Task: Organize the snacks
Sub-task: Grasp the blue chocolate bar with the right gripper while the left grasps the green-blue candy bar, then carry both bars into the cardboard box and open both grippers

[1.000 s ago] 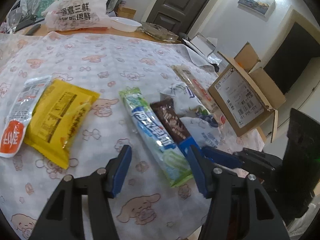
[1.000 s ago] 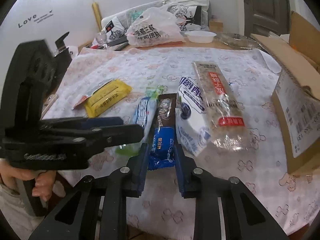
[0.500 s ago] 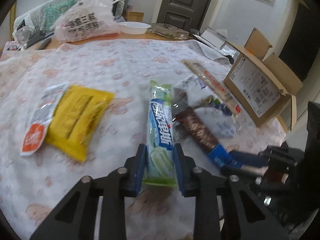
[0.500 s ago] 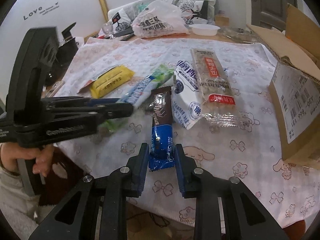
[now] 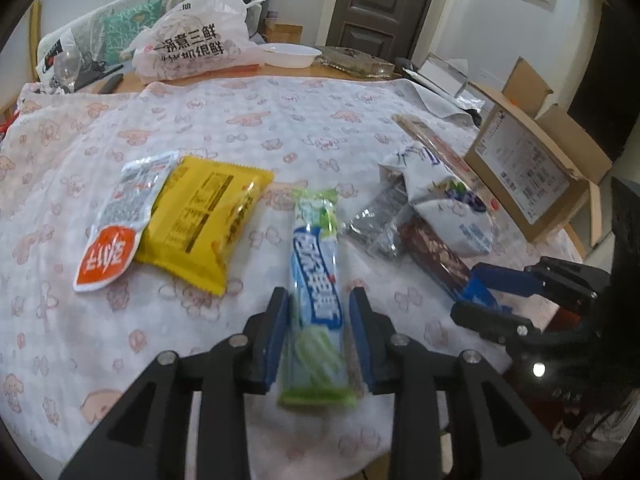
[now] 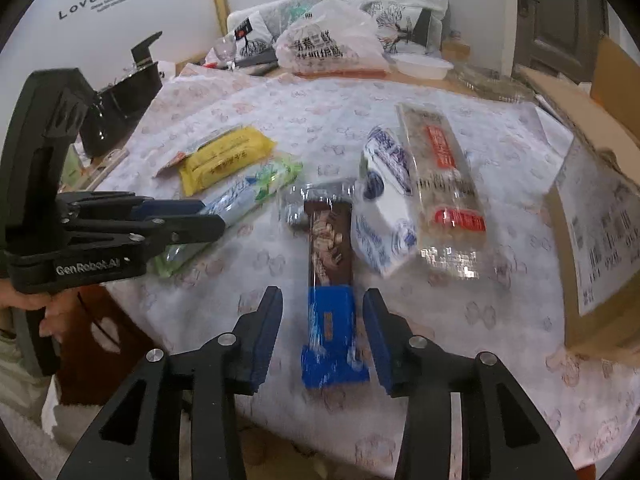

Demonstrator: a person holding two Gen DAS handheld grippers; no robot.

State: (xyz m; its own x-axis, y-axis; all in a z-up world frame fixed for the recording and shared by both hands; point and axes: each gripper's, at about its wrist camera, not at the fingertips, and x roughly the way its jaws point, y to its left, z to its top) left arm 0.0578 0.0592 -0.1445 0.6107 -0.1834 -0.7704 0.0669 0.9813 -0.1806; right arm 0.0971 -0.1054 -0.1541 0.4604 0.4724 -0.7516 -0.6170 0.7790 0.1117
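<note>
A green-and-blue snack bar [image 5: 316,264] lies lengthwise between the pads of my left gripper [image 5: 319,294]. The jaws are just easing open, with the pads still against the wrapper's sides. My right gripper [image 6: 322,294] straddles the blue end of a brown-and-blue chocolate bar [image 6: 330,256]. Its jaws are opening and a gap shows on both sides of the bar, which rests on the tablecloth [image 6: 460,320]. From the right wrist view the left gripper [image 6: 216,220] comes in from the left, held by a hand. The right gripper [image 5: 476,280] shows at the right of the left wrist view.
A yellow packet [image 5: 204,220] and a white-and-orange pouch [image 5: 120,220] lie at the left. A white-and-blue pack [image 6: 384,208], a long clear pack [image 6: 444,176] and an open cardboard box [image 6: 600,232] are at the right. A printed plastic bag [image 5: 192,48] sits at the back. The table edge is just below both grippers.
My left gripper closed on the green-and-blue bar and swung it away from the chocolate bar. My right gripper's jaws, earlier tight on the chocolate bar, have spread apart.
</note>
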